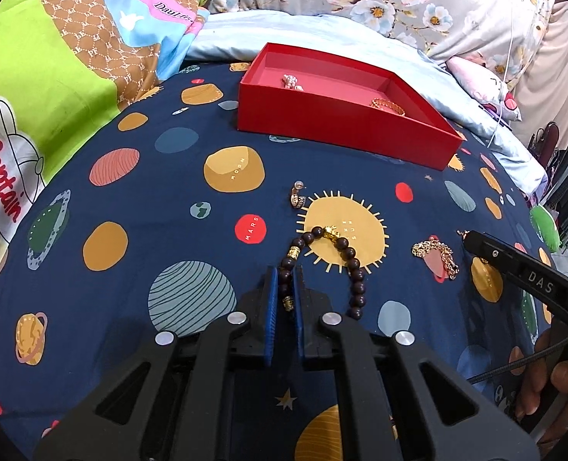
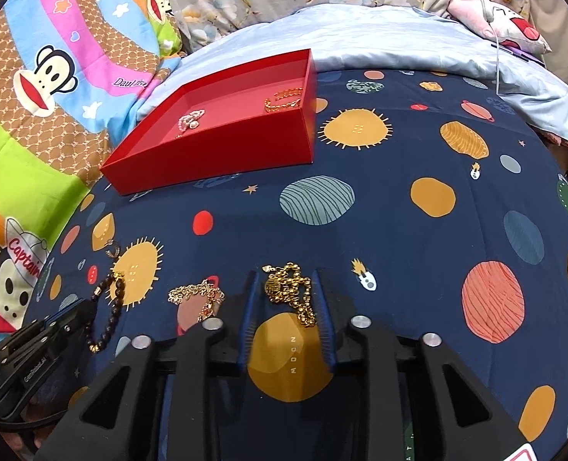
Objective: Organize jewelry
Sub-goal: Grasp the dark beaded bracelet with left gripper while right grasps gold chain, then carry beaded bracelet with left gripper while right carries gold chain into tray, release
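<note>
My left gripper is shut on one side of a dark wooden bead bracelet with gold charms; the rest of it lies on the navy planet bedsheet. It also shows in the right wrist view. My right gripper is open, its fingers either side of a heavy gold chain on the sheet. A thinner gold chain lies between the two grippers, seen too in the left wrist view. A small earring lies beyond the bracelet. The red box holds a pearl piece and a gold bracelet.
A cartoon monkey quilt is bunched at the left. A light blue blanket and floral pillows lie behind the box. A white cable hangs at the far right.
</note>
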The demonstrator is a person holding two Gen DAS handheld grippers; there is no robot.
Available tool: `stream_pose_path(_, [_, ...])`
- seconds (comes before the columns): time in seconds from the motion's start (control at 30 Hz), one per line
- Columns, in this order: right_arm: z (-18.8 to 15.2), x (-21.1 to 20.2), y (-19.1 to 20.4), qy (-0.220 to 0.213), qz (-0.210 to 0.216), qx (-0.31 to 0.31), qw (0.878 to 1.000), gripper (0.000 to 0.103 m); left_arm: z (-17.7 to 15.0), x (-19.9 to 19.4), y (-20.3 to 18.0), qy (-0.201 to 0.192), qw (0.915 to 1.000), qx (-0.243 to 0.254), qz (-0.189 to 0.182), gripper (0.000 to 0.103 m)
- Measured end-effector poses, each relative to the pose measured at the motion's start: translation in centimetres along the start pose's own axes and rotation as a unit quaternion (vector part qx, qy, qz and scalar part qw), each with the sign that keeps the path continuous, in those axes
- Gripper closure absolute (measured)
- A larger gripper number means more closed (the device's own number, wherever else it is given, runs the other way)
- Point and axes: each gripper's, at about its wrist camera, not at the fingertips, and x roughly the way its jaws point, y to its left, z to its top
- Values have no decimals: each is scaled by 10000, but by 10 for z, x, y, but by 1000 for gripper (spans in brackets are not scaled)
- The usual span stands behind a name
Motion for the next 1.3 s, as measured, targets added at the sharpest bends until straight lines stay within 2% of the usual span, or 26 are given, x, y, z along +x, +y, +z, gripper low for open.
stream_pose_path(0.17, [0, 1, -3, 22, -1, 54, 10000, 93, 0, 0, 0, -1, 10000, -11, -6, 96])
stream_pose_path(0.47, [1, -3, 2, -46, -6, -26, 10000, 99, 0, 0, 0, -2, 10000, -16, -10, 96])
stream_pose_path(0.63, [2, -11, 3, -118, 38, -37, 9999, 99, 1, -2, 1, 41, 10000, -45, -67, 96])
stream_pose_path(0.83, [10, -29, 7, -301, 83, -96, 9995, 99, 10, -19, -3, -115, 9998, -11, -142, 96])
stream_pose_path(1.07, [32, -50, 12, -533, 208, -211, 9981, 99, 36, -47, -11, -448, 9987, 177, -173, 96])
stream_pose_path(1.3, [80, -61, 27, -857, 320, -451, 9948, 99, 84, -65, -12, -873, 9954, 338, -224, 96])
